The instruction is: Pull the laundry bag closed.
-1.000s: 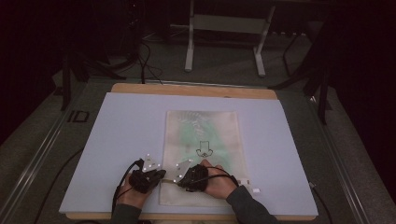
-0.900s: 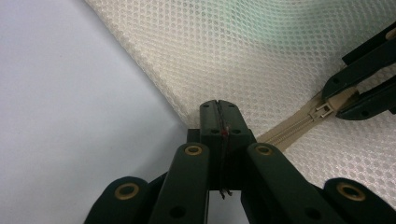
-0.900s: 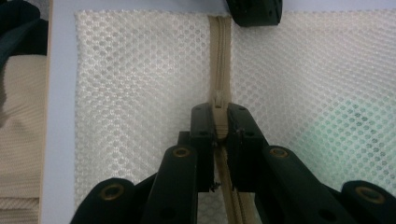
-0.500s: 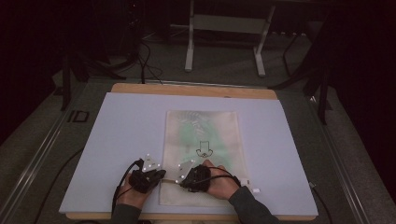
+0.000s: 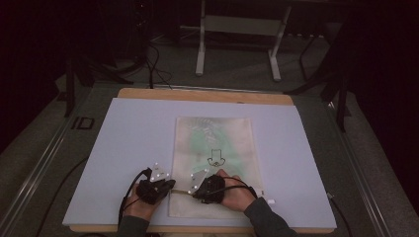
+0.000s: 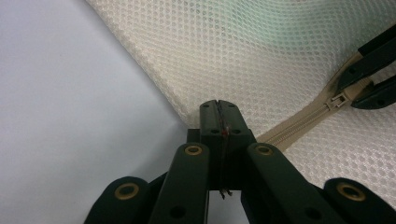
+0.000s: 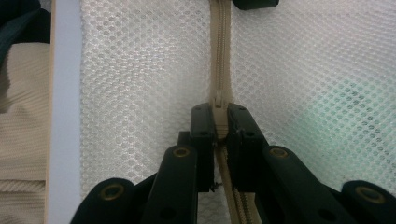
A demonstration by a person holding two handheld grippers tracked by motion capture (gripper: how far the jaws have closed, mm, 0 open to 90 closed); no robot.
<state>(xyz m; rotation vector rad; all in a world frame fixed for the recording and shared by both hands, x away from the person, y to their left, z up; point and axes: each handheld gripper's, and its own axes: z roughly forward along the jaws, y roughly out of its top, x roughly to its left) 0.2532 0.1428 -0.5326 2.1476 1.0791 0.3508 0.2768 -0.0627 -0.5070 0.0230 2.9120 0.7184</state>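
A flat cream mesh laundry bag [image 5: 215, 158], with something green showing through its weave and a small black drawing on its front, lies lengthwise in the middle of a pale lavender board [image 5: 123, 143] that covers a wooden table [image 5: 205, 95]. Its near end holds a beige zipper [image 7: 219, 56] running across the bag's width. The left gripper [image 5: 169, 186], held in a hand [image 5: 141, 207] at the near edge of the board, has its jaws closed tight on the bag's corner, right where the zipper tape ends; the left gripper view shows the two black jaws pressed together with mesh fabric pinched between them [image 6: 218, 112]. The right gripper [image 5: 193, 190], held in the other hand [image 5: 237, 195], lies just beside it over the bag's near end, its jaws clamped on the beige zipper slider [image 7: 218, 103], which sits between the tips in the right gripper view. The two grippers face each other along the zipper line, close together.
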